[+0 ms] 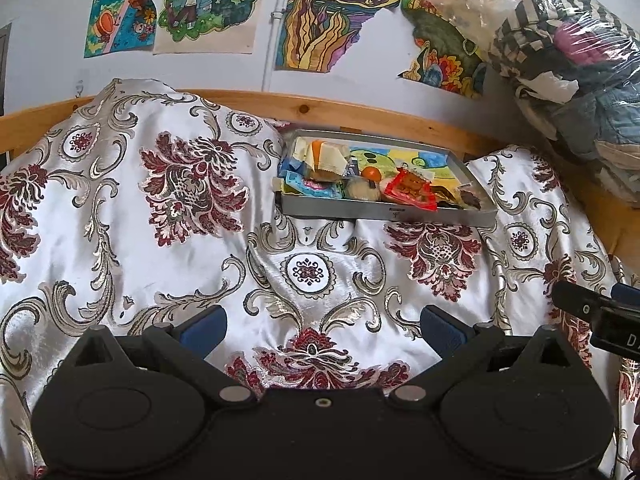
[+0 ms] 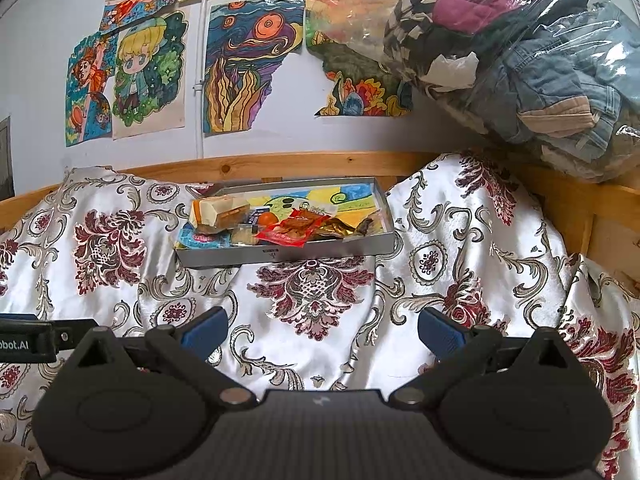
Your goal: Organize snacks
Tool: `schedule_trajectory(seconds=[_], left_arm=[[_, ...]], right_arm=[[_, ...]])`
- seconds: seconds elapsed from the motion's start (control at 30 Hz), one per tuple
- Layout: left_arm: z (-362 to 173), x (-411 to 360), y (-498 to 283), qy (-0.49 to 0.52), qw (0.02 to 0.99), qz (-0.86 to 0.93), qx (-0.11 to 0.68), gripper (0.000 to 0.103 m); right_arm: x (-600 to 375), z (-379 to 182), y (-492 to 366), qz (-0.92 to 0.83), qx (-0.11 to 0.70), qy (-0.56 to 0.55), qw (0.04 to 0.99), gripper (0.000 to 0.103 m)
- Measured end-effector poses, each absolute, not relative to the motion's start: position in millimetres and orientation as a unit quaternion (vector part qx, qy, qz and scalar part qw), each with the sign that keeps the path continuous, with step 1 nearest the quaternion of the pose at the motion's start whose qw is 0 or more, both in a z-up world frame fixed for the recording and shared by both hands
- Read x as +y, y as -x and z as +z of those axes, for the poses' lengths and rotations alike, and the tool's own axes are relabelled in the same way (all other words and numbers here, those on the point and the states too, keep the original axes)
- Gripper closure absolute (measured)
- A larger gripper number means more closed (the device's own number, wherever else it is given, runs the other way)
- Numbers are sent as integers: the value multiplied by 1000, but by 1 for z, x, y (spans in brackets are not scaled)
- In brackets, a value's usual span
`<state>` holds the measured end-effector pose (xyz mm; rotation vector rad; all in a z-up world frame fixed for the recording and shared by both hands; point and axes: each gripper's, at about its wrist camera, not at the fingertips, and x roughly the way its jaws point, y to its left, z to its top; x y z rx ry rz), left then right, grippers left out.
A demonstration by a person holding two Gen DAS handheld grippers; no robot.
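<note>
A shallow grey metal tray [image 1: 384, 216] lies on the patterned bedspread near the wooden headboard. It holds several snacks: a red packet [image 1: 412, 191], a blue packet [image 1: 304, 186], a cream-and-orange packet [image 1: 324, 154] and a small orange fruit [image 1: 372, 173]. My left gripper [image 1: 322, 328] is open and empty, well short of the tray. In the right wrist view the tray [image 2: 280, 255] sits ahead with the red packet [image 2: 286, 234]. My right gripper [image 2: 322, 330] is open and empty, also short of it.
A white and maroon floral bedspread [image 1: 160, 240] covers the bed. A clear bag of clothes [image 2: 520, 60] rests on the wooden bed frame [image 2: 280, 164] at the right. Coloured drawings [image 2: 248, 68] hang on the wall. The right gripper's side [image 1: 600, 316] shows at the left view's right edge.
</note>
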<state>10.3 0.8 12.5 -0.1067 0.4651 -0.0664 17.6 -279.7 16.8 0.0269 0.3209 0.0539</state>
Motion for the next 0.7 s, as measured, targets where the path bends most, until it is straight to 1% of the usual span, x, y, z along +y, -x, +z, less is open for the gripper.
schedule_trajectory(seconds=[0.7], left_arm=[[12,2,-10,53,971,-33,231,1]], right_arm=[[-279,17,-17,30,158,-9,987,0]])
